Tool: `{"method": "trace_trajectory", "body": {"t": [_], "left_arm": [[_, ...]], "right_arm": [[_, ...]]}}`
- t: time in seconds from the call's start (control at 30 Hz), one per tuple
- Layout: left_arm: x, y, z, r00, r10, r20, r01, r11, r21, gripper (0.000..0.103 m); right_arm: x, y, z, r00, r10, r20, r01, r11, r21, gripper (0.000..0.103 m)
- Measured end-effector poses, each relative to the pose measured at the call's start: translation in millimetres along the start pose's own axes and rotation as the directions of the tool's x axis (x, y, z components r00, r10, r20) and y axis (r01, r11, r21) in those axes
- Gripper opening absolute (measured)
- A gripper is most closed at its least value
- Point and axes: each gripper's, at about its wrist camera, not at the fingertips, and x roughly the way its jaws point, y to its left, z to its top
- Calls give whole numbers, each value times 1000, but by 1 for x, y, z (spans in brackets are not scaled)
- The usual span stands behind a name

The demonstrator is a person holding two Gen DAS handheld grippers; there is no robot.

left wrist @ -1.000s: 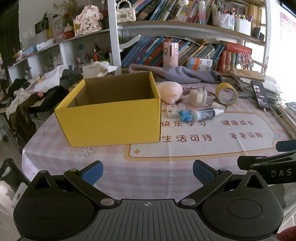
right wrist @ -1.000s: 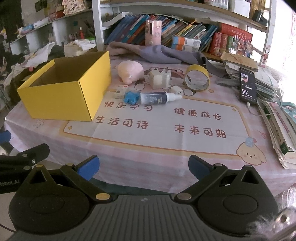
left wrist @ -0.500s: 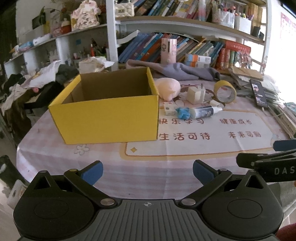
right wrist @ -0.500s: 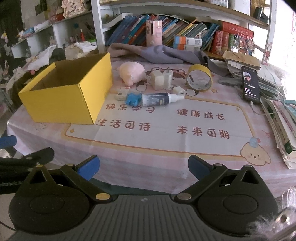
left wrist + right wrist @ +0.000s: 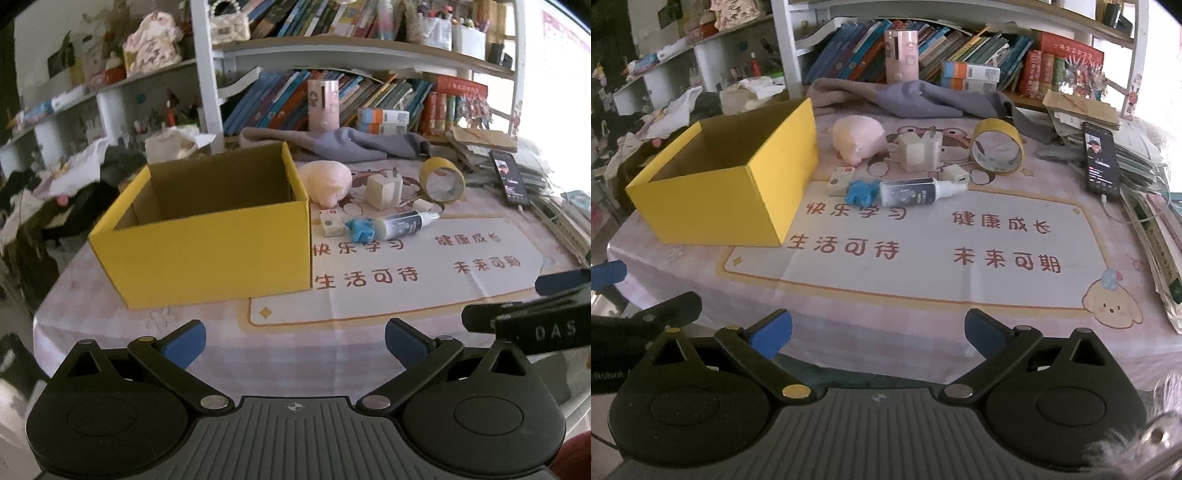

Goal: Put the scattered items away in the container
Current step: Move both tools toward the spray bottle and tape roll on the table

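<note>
"DAS" on right gripper (image 5: 535, 314), rest hidden

L gripper (image 5: 294, 338) & R gripper (image 5: 878, 328): fingers spread wide, holding nothing.

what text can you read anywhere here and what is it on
"快乐学习" on the printed table mat, upper left.
"健康成长" on the mat, upper right.
"生活可待" on the mat, lower left.
"未来可期" on the mat, lower right.
"DAS" on the right gripper, seen from the left wrist view; the rest is cut off.
Spray bottle label: too small to read.
Book spines and phone screen: too blurred to read.
</note>
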Motion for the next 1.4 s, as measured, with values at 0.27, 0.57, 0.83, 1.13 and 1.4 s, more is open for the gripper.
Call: {"method": "trace_trajectory", "body": {"t": [0.27, 0.57, 0.83, 1.13, 1.4], "left_arm": [[5, -6, 4, 999, -39, 23, 38, 998, 54, 103], [16, -17, 12, 996, -81, 30, 79, 995, 63, 103], [30, -38, 22, 996, -90, 25, 87, 992, 90, 103], [54, -72, 41, 994, -105, 11, 103, 989, 102, 103], [84, -109, 61, 993, -114, -20, 115, 988, 103, 103]], "right_arm": [[3, -14, 15, 997, -47, 57, 48, 999, -3, 102], [6, -35, 22, 994, -62, 85, 63, 998, -7, 103], [11, -52, 28, 993, -44, 106, 44, 999, 1, 103], [22, -86, 51, 987, -18, 160, 20, 1000, -12, 103], [48, -122, 75, 990, 9, 140, 0, 998, -66, 103]]}}
